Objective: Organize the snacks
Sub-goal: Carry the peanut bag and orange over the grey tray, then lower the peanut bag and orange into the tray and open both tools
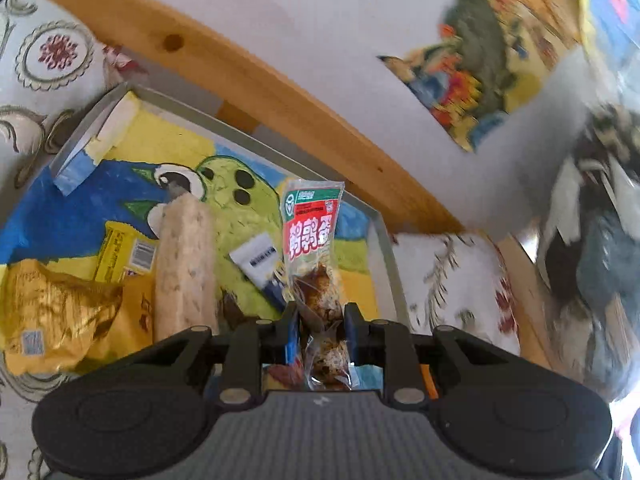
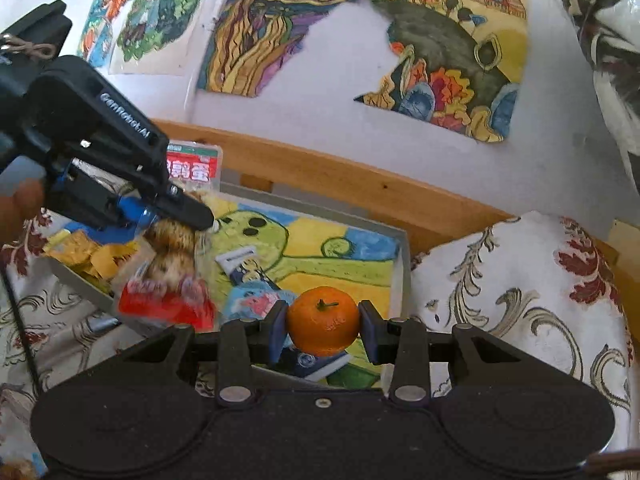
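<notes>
Currently left gripper (image 1: 320, 314) pinches limp, crinkly quail-egg packet (image 1: 314, 236); right gripper (image 2: 323, 322) clamps firm, round mandarin (image 2: 323, 320) at its widest girth.

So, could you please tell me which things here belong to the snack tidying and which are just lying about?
Job:
- clear egg packet, in the left gripper
- orange, in the right gripper
- tray
- sausage
- gold bag

Lying about:
- floral cloth
- wall paintings
- wooden rail

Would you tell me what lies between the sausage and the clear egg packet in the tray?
A small white-and-blue sachet, seen in the left wrist view.
</notes>
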